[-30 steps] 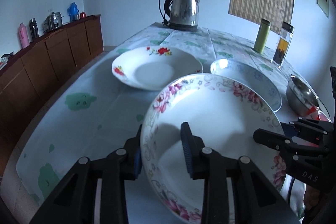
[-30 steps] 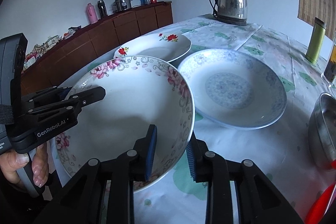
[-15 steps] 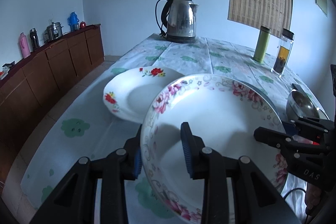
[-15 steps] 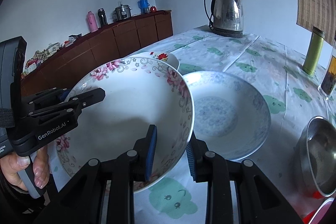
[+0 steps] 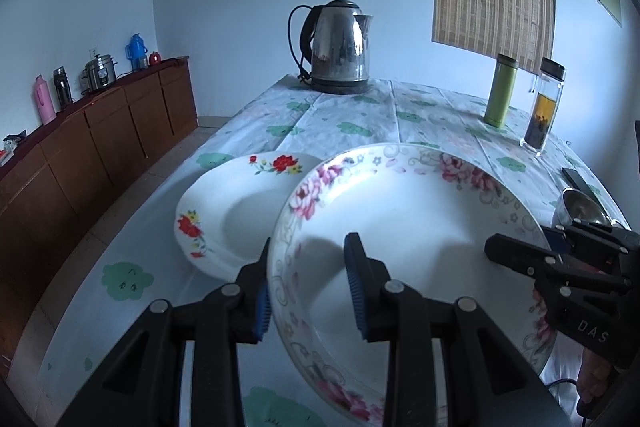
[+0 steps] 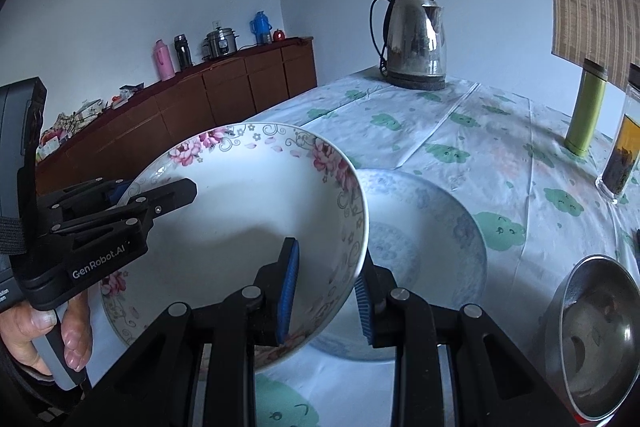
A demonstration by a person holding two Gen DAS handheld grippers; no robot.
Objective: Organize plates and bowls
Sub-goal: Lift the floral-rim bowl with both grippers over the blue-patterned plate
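Pink-flowered plate (image 5: pixel 416 227) held aloft over the bench (image 5: pixel 336 131), clamped at two opposite edges: left claw (image 5: pixel 308 287) pinching the rim on the plate's left side, one blue pad inside the well and the other outside; right claw (image 6: pixel 326 291) biting the right rim the same way, one pad inside, one beneath. Both claws closed on porcelain, no gap visible at the pads. Plate roughly level, tilted a little, clear of the cloth.

Two landing candidates below. Blue-patterned plate (image 6: pixel 424 239) lying flat on the bench, directly under and just right of the carried plate's right edge, next to the right claw. Red-flowered plate (image 5: pixel 240 211) lying flat to the left, its near edge partly hidden behind the carried plate, nearer the left claw. Steel bowl (image 6: pixel 592 339) at the far right, near the bench edge, apart from the plates.

Judging from overlap, blue-patterned plate the likelier target: a short shift rightward and down, rims kept parallel, then both claws opened together once seated. Risk: uneven release tipping the plate, or the underside pad getting trapped between the two plates.

Kettle (image 6: pixel 416 43), green flask (image 6: pixel 586 107) and tea bottle (image 6: pixel 624 139) well beyond, out of the way.
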